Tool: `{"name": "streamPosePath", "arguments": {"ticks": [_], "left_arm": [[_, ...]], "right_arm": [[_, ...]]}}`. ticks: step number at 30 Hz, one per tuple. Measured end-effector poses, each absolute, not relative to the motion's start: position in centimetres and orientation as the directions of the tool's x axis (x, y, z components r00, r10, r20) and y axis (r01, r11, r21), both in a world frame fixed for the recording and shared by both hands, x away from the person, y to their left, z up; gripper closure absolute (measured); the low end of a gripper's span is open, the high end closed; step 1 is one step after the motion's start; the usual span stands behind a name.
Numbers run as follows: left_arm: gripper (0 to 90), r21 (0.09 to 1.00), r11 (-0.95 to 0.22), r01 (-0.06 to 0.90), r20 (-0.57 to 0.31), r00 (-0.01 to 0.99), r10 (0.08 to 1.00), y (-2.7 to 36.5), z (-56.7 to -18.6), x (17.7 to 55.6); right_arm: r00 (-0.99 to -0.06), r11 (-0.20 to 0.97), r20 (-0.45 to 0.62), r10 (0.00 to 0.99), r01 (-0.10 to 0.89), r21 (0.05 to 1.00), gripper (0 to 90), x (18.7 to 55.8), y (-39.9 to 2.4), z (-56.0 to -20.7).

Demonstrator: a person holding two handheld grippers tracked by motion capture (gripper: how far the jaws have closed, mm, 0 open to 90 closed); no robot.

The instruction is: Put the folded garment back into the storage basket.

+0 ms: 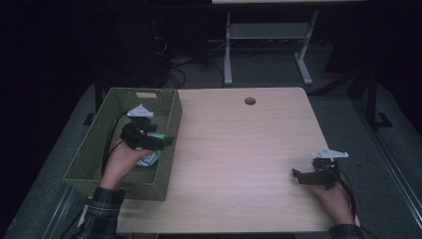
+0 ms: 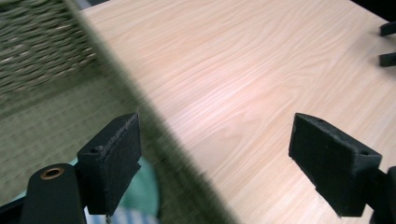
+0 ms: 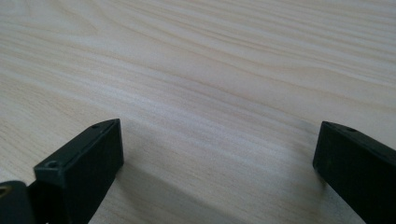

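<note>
A soft teal-and-white striped cloth item (image 1: 149, 158) is seen lying on the floor of the olive-green woven rectangular basket (image 1: 94, 149), near its right wall, at the left of the pale wood-grain desk (image 1: 239, 144). It is judged light, limp and non-fragile; a pinch on a raised fold would likely hold better than a flat edge. The left tongs (image 1: 166, 140) are held spread wide above the basket's right rim, nothing between them; in the left gripper view the cloth (image 2: 140, 196) is glimpsed below the left jaw. The right tongs (image 1: 297, 175) are likewise spread and empty, low over bare desk at the right. Most of the cloth is hidden by hand and gripper; its shape and kind cannot be made out.
</note>
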State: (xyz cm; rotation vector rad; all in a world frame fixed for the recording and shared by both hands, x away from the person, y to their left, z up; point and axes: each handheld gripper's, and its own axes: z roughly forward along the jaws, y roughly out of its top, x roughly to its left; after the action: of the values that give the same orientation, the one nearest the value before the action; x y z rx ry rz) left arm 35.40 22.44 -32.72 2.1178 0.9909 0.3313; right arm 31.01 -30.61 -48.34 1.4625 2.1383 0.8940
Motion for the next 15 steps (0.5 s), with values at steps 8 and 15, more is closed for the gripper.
{"name": "streamPosePath", "arguments": {"ticks": [8, 15], "left_arm": [[16.6, 0.735, -0.434, 0.521, -0.084, 0.705, 0.705, 18.6, -33.0, 35.4], [16.6, 0.734, -0.461, 0.499, -0.084, 0.74, 0.668, 15.2, -33.6, 34.9]], "right_arm": [[-0.374, 0.249, 0.03, 0.927, 0.672, 0.697, 1.3, 31.0, -30.6, -48.3], [-0.374, 0.249, 0.03, 0.927, 0.672, 0.697, 1.3, 31.0, -30.6, -48.3]]}}
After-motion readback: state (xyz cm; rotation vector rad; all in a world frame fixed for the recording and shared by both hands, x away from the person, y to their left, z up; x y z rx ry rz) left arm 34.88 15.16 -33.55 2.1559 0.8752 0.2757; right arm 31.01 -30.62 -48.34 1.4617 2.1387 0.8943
